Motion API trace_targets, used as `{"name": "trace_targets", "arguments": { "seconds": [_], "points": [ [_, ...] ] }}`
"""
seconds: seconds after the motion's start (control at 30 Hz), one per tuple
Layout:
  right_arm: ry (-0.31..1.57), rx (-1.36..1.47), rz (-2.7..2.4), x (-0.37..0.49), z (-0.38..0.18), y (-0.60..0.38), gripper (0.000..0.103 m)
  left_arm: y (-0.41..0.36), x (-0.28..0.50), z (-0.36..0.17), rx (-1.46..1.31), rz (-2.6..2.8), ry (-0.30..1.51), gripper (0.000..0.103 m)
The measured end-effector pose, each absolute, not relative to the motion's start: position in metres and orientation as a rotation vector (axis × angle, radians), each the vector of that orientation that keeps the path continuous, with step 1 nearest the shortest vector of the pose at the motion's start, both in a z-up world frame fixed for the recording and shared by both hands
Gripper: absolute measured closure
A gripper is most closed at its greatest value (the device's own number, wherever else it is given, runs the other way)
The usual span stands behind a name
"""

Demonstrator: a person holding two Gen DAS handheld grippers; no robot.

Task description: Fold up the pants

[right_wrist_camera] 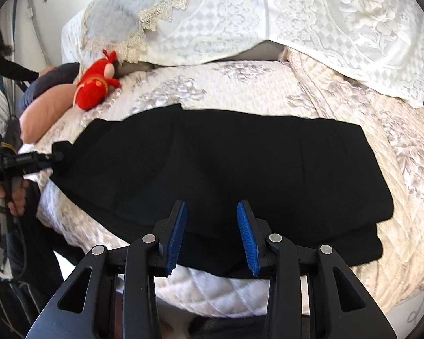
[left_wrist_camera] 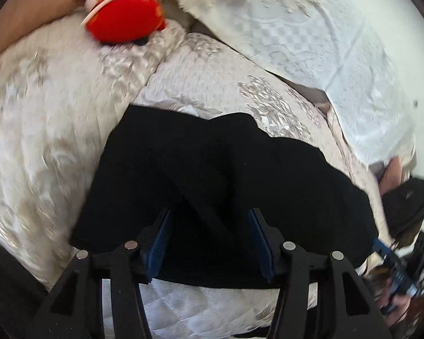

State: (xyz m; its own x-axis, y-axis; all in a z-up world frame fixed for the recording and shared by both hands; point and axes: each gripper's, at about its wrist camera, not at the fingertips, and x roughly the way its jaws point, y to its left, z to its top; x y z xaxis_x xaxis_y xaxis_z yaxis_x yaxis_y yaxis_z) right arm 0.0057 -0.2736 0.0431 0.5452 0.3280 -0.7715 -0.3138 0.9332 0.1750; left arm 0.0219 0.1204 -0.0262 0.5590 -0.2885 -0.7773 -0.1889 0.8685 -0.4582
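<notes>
Left wrist view: our left gripper (left_wrist_camera: 209, 238) hovers released, jaws apart, over the black pants (left_wrist_camera: 212, 175), which lie on the quilted bedspread (left_wrist_camera: 42, 118). We judge one fold made and the next pending; it calls for pinching an edge. A red plush toy (left_wrist_camera: 124, 8) sits well apart.

Right wrist view: our right gripper (right_wrist_camera: 212, 236) hangs released above the pants' (right_wrist_camera: 212, 163) near edge, layers doubled at the right. A lace cover (right_wrist_camera: 296, 17) lies beyond; nothing blocks the fold.
</notes>
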Motion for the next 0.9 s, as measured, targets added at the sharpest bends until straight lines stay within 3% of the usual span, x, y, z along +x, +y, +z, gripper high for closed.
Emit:
{"name": "trace_targets", "arguments": {
  "seconds": [0.07, 0.1, 0.13, 0.4, 0.63, 0.9],
  "points": [
    [0.922, 0.013, 0.386, 0.007, 0.043, -0.27, 0.065, 0.123, 0.023, -0.026, -0.561, -0.027, 0.97, 0.069],
    [0.922, 0.009, 0.387, 0.008, 0.042, -0.269, 0.065, 0.124, 0.026, -0.024, -0.569, -0.015, 0.961, 0.093],
    [0.922, 0.007, 0.384, 0.008, 0.042, -0.268, 0.065, 0.126, 0.028, -0.021, -0.575, -0.003, 0.958, 0.099],
    [0.906, 0.025, 0.354, 0.01, 0.046, -0.271, 0.065, 0.125, 0.005, 0.051, -0.473, -0.067, 0.67, 0.099],
    [0.953, 0.129, 0.251, 0.01, 0.029, -0.294, 0.065, 0.148, -0.008, -0.041, -0.556, 0.03, 0.941, 0.099],
    [0.893, 0.413, 0.004, -0.006, 0.027, -0.364, 0.065, 0.147, -0.008, -0.037, -0.528, 0.025, 0.921, 0.098]
  ]
}}
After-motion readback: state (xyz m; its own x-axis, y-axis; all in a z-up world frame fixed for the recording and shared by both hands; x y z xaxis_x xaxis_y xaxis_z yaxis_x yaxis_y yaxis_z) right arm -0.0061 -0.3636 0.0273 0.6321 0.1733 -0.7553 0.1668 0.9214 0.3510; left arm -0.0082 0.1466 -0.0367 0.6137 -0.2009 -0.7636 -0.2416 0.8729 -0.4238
